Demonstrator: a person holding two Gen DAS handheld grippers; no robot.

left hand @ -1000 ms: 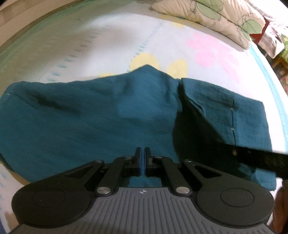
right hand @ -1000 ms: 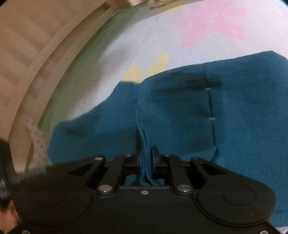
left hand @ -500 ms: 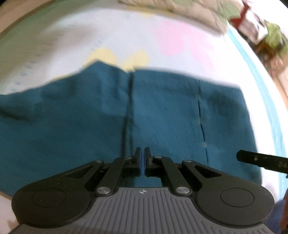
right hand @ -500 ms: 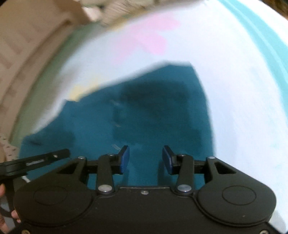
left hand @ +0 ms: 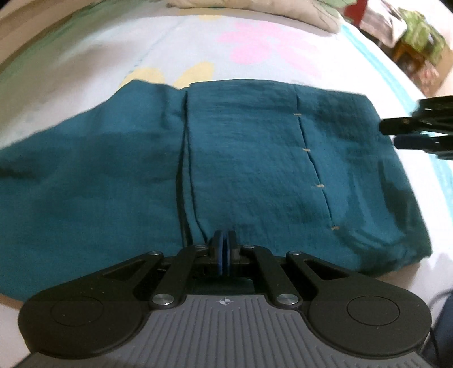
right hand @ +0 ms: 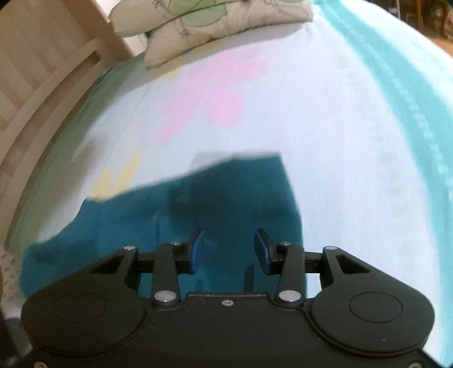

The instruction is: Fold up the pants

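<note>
Dark teal pants (left hand: 240, 169) lie folded flat on the bed, with a folded edge running down the middle and a stitched seam on the right part. My left gripper (left hand: 224, 240) is shut at the near edge of the pants; I cannot tell whether fabric is pinched between the pads. My right gripper (right hand: 229, 249) is open and empty, hovering over the right end of the pants (right hand: 226, 198). It also shows at the right edge of the left wrist view (left hand: 419, 133).
The bed sheet (right hand: 325, 127) is white with pink and yellow flowers and a turquoise border. A patterned pillow (right hand: 203, 25) lies at the head of the bed. A wooden bed frame (right hand: 42, 85) runs along the left. Cluttered furniture (left hand: 413, 51) stands beyond the bed.
My right gripper has let go of the folded fabric, opened, and moved off to the right end. The lifted flap now lies flat on the pants. The left gripper has stayed shut.
</note>
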